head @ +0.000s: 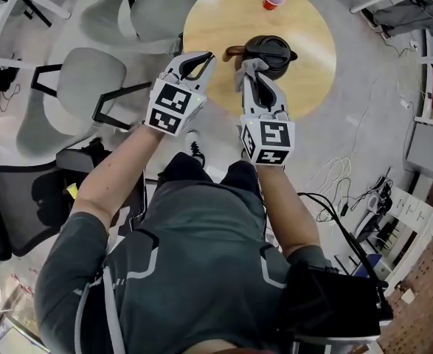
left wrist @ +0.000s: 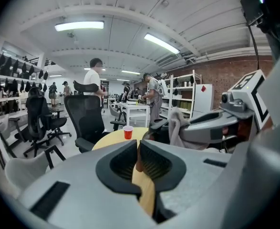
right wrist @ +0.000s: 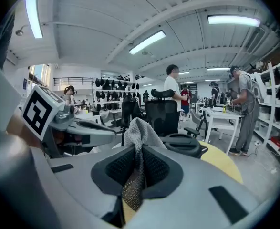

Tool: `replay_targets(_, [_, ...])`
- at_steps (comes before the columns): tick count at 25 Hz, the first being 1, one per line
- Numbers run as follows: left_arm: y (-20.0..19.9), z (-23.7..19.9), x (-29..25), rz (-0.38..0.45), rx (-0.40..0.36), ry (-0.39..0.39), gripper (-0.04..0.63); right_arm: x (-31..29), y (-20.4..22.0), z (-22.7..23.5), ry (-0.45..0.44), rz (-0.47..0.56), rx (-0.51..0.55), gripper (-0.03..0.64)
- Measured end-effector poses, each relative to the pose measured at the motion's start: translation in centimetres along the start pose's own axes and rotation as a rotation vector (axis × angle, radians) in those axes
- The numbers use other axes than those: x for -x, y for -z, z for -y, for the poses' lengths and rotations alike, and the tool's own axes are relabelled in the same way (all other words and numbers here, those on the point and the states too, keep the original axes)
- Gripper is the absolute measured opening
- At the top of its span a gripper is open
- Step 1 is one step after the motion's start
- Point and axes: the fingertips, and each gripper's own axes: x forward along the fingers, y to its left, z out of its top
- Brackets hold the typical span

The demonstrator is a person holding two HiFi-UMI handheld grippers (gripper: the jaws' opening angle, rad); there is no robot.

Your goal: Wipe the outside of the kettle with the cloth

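While the left gripper [left wrist: 137, 144] has its jaws pressed together with nothing between them, only the pale wood of the round table [head: 308, 65] showing through the slit under the pads, the right gripper [right wrist: 139, 149] is clamped on the grey cloth [right wrist: 140, 125]. The woven fabric is pinched flat between the ribbed pads. A bunched fold rises above the tips and a tail hangs down behind them. The black kettle [head: 271, 52] stands on the table towards its near edge, lid on. From the head view the cloth's bunched end lies against the kettle's near left side, though whether fabric actually touches the body cannot be told. In the right gripper view the kettle's lid sits just beyond the cloth and a little to its right. The left gripper hangs over the table's near left rim, beside the kettle and apart from it. A red cup [head: 273, 0] stands at the far side of the table, well apart from the kettle.
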Motion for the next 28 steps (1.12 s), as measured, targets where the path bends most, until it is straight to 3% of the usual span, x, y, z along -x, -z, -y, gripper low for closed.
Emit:
replay_targets(8, [3.5,-1.1,-3.0,-0.014,-0.002,-0.036,0.011,-5.5,5.9,-1.2,0.042,-0.021,-0.008,0.052])
replay_targets(15, [4.9,-1.0,-4.4,-0.014,-0.018,-0.032,0.011,-7.9,6.3,-0.6,0.156,0.041,-0.046,0.051])
replay_targets(28, [5.8,-0.3,-5.3,-0.003,0.006,-0.011,0.011,-7.5,7.1,1.1,0.263,0.098,-0.121,0.051])
